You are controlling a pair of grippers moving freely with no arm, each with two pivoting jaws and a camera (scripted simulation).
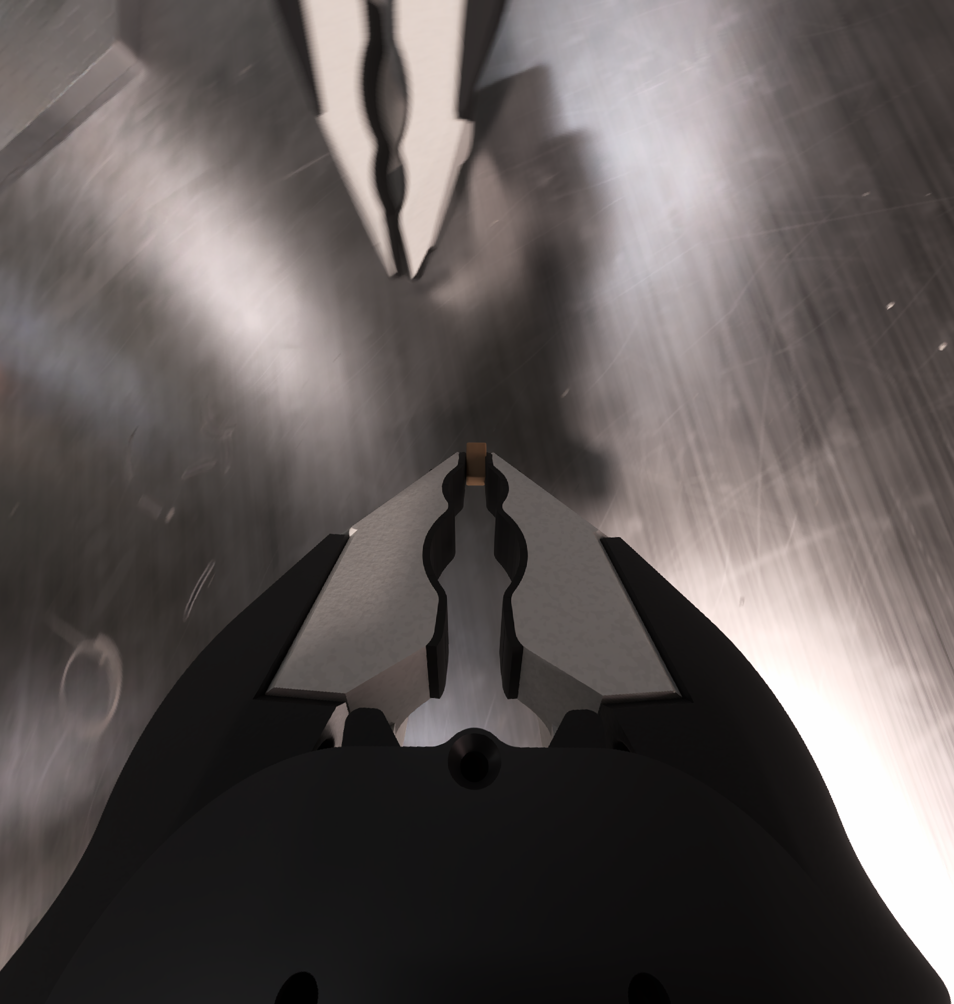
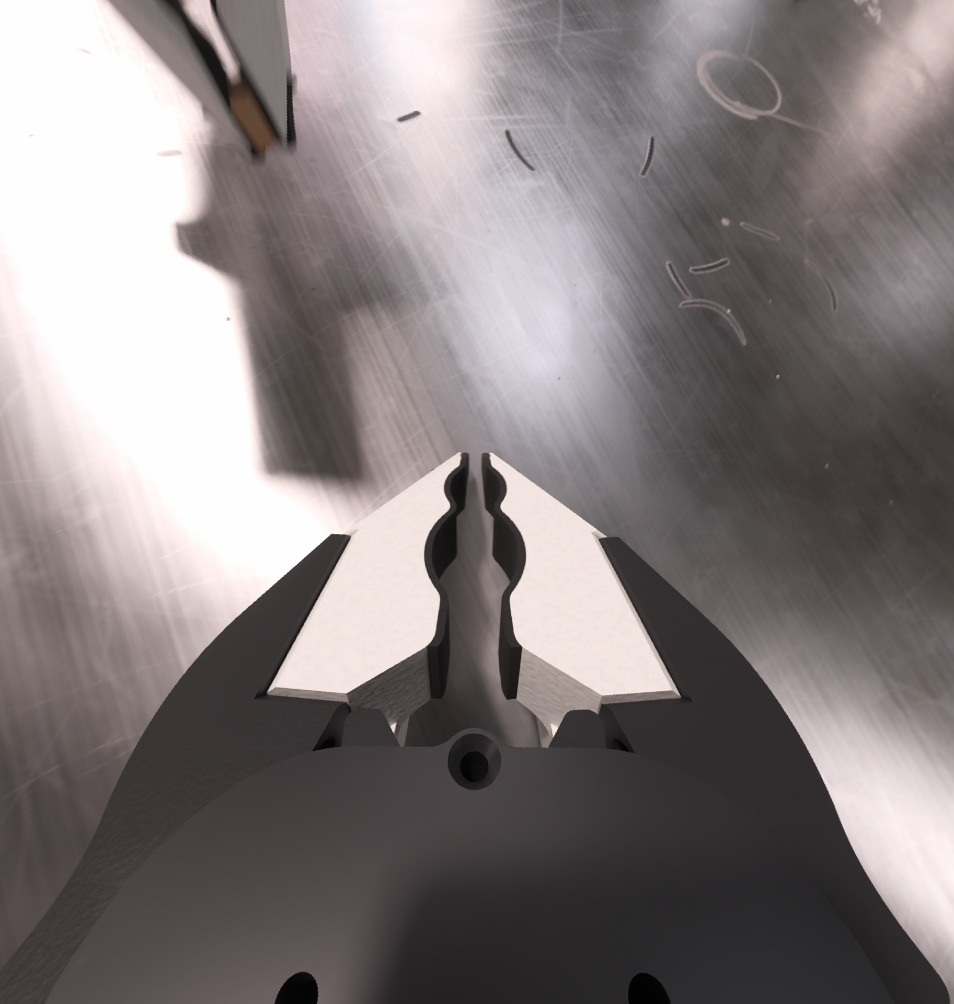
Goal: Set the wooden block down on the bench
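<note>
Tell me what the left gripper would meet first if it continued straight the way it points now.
Probably the bare metal bench; the left gripper holds the wooden block. The right gripper hangs farther ahead; depth is unclear.

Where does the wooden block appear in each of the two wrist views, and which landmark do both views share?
Left wrist view: the wooden block sits just below centre, pinched at the tips of the left gripper.
Right wrist view: the same block shows top left, held above the bench.
Shared landmark: the ring-shaped scratch on the metal bench.
</note>
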